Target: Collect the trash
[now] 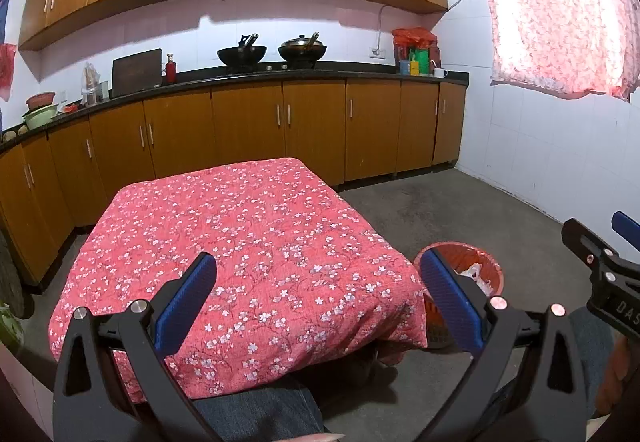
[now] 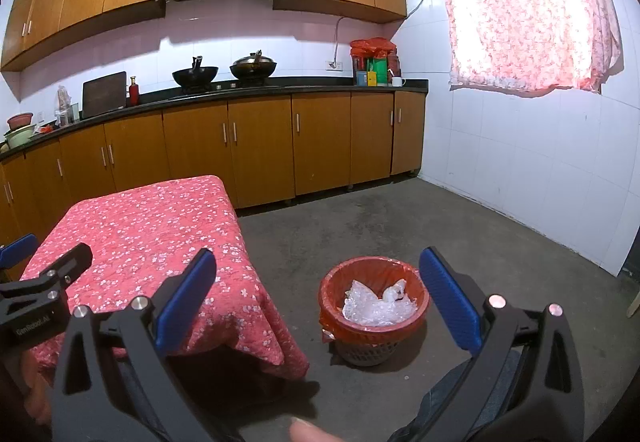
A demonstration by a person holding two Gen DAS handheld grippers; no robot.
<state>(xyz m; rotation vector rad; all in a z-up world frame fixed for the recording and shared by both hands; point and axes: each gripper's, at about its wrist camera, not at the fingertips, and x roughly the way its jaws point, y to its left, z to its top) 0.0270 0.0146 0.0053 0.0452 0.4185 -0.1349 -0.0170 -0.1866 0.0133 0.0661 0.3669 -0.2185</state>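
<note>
With crumpled clear plastic (image 2: pixel 376 306) in the red-lined basket bin (image 2: pixel 416 316), both left gripper (image 1: pixel 318 300) and right gripper (image 2: pixel 318 298) gape empty beside it, seemingly finished.

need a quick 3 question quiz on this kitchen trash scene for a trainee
1. True or false: the left tool is holding a piece of trash.
2. Where does the bin stand relative to the table?
A. on top of it
B. on the floor beside it
C. on the counter
3. Fill in: the bin is lined with a ____ bag and holds crumpled clear plastic.

Key:
1. False; both it and the right tool are open, with nothing between the fingers.
2. B
3. red
</note>
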